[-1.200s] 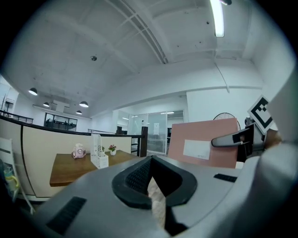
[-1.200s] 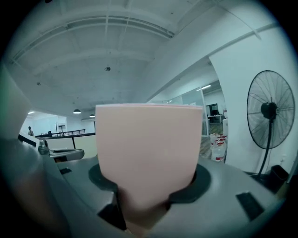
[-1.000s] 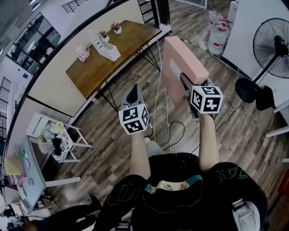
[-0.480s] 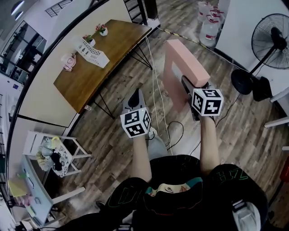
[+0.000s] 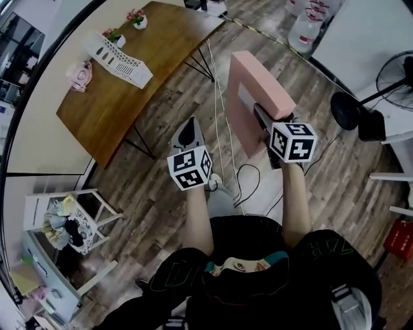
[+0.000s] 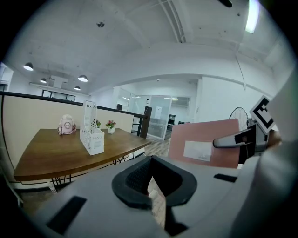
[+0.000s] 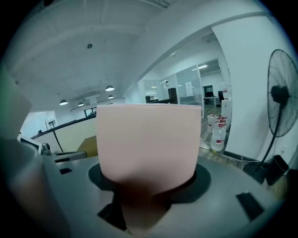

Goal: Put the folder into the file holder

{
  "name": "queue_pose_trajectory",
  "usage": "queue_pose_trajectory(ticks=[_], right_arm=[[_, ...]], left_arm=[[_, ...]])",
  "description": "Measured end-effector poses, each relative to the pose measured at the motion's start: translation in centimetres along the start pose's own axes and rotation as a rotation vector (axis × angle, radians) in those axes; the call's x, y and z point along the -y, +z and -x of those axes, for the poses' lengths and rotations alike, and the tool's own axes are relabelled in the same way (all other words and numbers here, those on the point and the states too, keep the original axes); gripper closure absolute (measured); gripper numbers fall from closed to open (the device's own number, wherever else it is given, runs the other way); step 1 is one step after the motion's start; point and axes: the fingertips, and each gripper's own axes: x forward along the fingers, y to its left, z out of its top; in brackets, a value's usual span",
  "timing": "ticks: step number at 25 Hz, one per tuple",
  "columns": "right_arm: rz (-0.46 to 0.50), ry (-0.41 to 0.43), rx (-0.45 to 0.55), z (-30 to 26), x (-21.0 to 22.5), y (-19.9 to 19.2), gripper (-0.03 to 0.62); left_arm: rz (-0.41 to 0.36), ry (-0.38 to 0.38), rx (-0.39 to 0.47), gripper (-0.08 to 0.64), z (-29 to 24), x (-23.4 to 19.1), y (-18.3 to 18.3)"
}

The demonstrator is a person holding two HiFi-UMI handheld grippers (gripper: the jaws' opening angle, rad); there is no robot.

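Note:
My right gripper (image 5: 263, 124) is shut on a pink folder (image 5: 255, 90) and holds it upright in the air over the wooden floor. In the right gripper view the folder (image 7: 146, 139) fills the middle, clamped between the jaws of the right gripper (image 7: 145, 193). My left gripper (image 5: 188, 134) hovers to the folder's left, shut and holding nothing. From the left gripper (image 6: 153, 188) view, the folder (image 6: 205, 148) shows on the right with a white label. The white file holder (image 5: 122, 59) stands on the brown table (image 5: 161, 48), far ahead to the left; it also appears in the left gripper view as the file holder (image 6: 91, 139).
On the table stand a pink clock-like object (image 5: 79, 74) and two small flower pots (image 5: 135, 18). Cables (image 5: 237, 173) trail on the floor below the grippers. A standing fan (image 5: 395, 77) and water bottles (image 5: 310, 29) are at the right. A white side rack (image 5: 64, 222) sits at the left.
The table and file holder have drawn nearer and shifted left in the head view. Both grippers keep their pose; the right one still holds the folder.

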Motion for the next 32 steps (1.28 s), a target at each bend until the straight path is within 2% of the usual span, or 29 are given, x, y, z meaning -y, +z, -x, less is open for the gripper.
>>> queue_pose_trajectory(ticks=[4, 7, 11, 18, 24, 28, 32], right_arm=[[0.01, 0.012, -0.004, -3.8, -2.1, 1.8, 0.318], [0.005, -0.006, -0.006, -5.7, -2.3, 2.8, 0.318], [0.0, -0.022, -0.034, -7.4, -2.2, 3.3, 0.318], [-0.021, -0.038, 0.045, -9.3, -0.6, 7.8, 0.318], [-0.039, -0.05, 0.017, -14.4, 2.3, 9.3, 0.318], [-0.061, -0.043, 0.056, -18.5, 4.4, 13.0, 0.318], [-0.066, -0.049, 0.094, -21.4, 7.1, 16.8, 0.318]], left_arm=[[0.05, 0.025, -0.019, 0.56, -2.7, -4.7, 0.8], [0.059, 0.032, -0.026, 0.56, -4.4, -6.6, 1.6], [0.052, 0.002, -0.035, 0.56, -6.1, -6.8, 2.2], [0.021, -0.042, -0.017, 0.56, -10.1, -6.3, 5.3], [0.008, -0.037, -0.04, 0.56, -15.8, -7.3, 6.6], [-0.015, -0.048, -0.03, 0.56, -20.9, -7.5, 9.6], [-0.039, -0.074, -0.025, 0.56, -25.5, -5.9, 11.8]])
